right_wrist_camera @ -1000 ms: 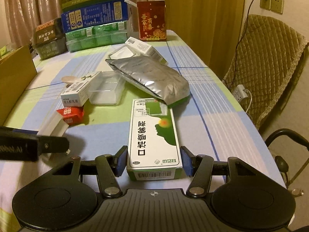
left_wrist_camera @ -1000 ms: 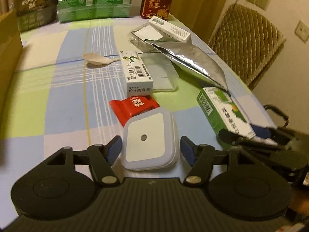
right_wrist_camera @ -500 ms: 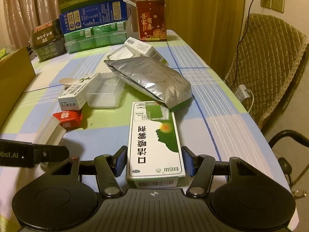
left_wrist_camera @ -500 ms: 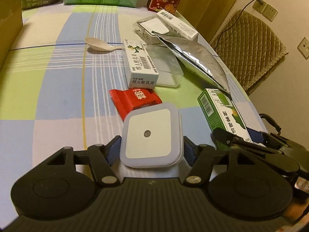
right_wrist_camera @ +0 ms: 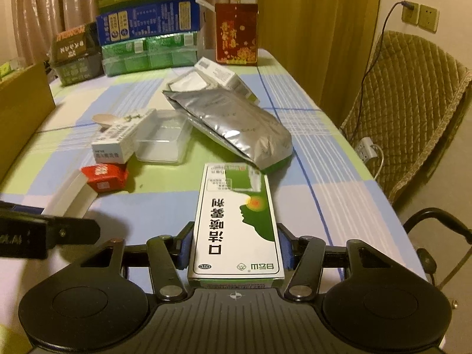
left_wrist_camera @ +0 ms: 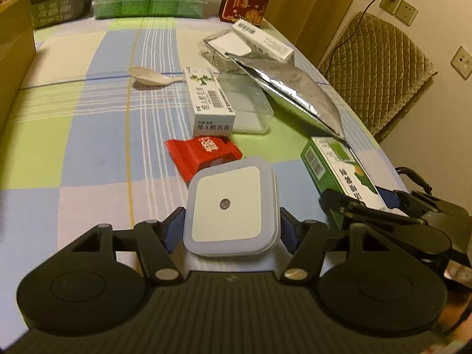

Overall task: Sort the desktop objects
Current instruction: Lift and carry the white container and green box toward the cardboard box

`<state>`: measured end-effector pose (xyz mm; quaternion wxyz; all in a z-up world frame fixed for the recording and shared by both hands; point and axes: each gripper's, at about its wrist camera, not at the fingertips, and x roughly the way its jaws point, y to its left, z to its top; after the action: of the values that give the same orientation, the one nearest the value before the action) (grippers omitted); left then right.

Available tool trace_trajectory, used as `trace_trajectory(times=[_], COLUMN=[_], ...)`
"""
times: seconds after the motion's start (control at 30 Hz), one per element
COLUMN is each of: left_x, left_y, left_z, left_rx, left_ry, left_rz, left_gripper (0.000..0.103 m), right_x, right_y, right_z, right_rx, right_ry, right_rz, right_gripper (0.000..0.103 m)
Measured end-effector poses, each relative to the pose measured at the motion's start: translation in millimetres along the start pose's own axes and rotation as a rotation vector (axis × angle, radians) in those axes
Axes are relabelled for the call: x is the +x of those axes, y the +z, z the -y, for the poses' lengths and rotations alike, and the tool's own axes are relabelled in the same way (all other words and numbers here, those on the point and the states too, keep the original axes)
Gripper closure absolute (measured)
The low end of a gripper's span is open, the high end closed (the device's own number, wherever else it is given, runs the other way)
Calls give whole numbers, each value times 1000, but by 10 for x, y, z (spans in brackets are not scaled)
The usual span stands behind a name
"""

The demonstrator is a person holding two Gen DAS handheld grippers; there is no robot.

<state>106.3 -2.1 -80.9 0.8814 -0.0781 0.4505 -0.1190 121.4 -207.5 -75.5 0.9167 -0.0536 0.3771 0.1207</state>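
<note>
Item: green-and-white carton (right_wrist_camera: 236, 224), on checked tablecloth (right_wrist_camera: 309, 159), long axis straight ahead between my right gripper (right_wrist_camera: 234, 249), jaws just closing on it. Left gripper (left_wrist_camera: 231, 230) clamped night light (left_wrist_camera: 230, 206).

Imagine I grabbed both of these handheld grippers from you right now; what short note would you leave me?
Left gripper: jaws closed in moments ago, pads now against the square white night light.
Right gripper: jaws have just narrowed, pads gripping the green-and-white medicine box.
On the checked tablecloth: red packet, white ointment box, clear plastic tray, silver foil pouch, spoon.
Done: two items gripped, nothing visibly sorted.
Left: place both, then sort the rest.
</note>
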Motion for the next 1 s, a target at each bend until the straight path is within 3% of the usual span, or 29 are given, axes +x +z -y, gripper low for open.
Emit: trace_trajectory(times=[0.33, 0.57, 0.8, 1.0], left_x=[-307, -609, -1167, -1804], left_y=[24, 80, 242, 359], left_z=[12, -50, -369, -940], left_rx=[0, -11, -16, -52], left_ry=[4, 26, 118, 233], left_rz=[48, 102, 196, 287], left_gripper=[42, 42, 42, 42], right_x=[-411, -678, -860, -985], right_y=[-10, 213, 619, 948], right_z=[-81, -231, -741, -1489], right_rx=[7, -30, -95, -162], right_ry=[30, 59, 169, 321], right_rz=[22, 88, 172, 223], right_gripper=[51, 51, 51, 51])
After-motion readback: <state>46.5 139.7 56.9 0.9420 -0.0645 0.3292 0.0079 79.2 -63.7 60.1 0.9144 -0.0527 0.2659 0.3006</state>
